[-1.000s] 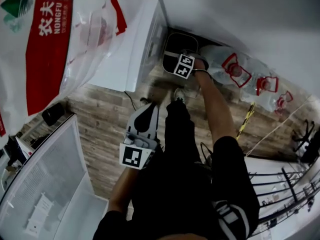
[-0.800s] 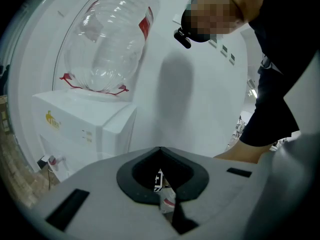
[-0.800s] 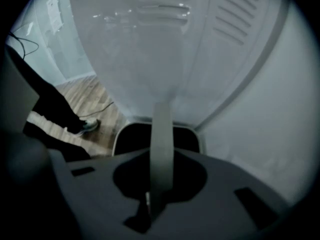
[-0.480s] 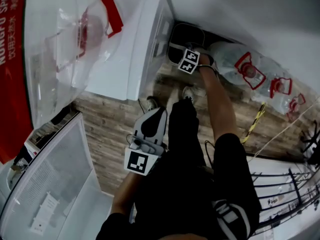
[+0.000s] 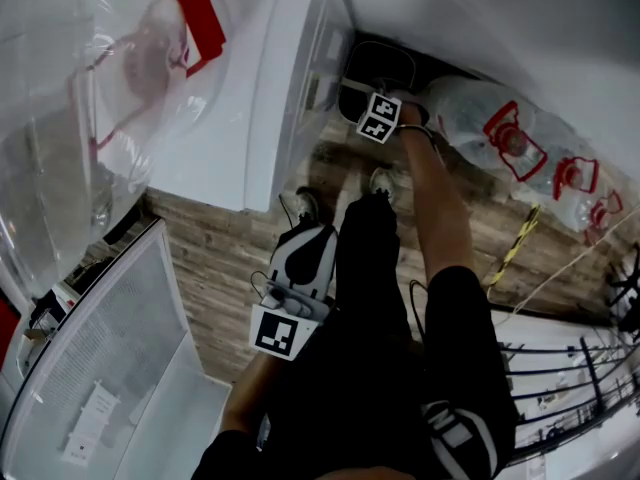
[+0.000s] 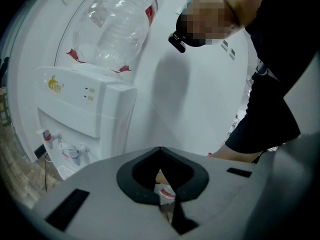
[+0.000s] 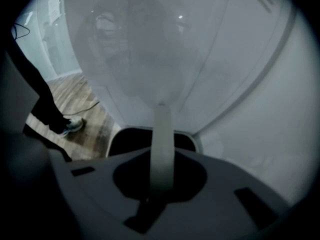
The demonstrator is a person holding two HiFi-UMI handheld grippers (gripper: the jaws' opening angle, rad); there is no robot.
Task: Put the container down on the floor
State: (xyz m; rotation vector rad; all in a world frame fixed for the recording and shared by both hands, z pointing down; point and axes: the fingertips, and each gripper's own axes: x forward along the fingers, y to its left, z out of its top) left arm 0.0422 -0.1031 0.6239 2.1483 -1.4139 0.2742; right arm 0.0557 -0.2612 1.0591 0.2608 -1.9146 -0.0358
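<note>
Holding a dark bin (image 5: 372, 63) by its strap (image 7: 161, 124) in a corner, low over a wood floor (image 5: 225, 258).

Grey-brown planks, white wall (image 5: 480, 8), white dispenser (image 5: 250, 118) on one side, clear red-labelled bottles (image 5: 500, 133) lying on the other. Bin open-topped, round-cornered, set between dispenser and wall; contact with the floor not discernible. Right claw (image 7: 161, 154) almost closed, pinching the pale strap that runs up from the bin. Left claw (image 6: 160, 151) pressed together, empty, well apart from the bin, by the person's leg (image 5: 365, 258).
</note>
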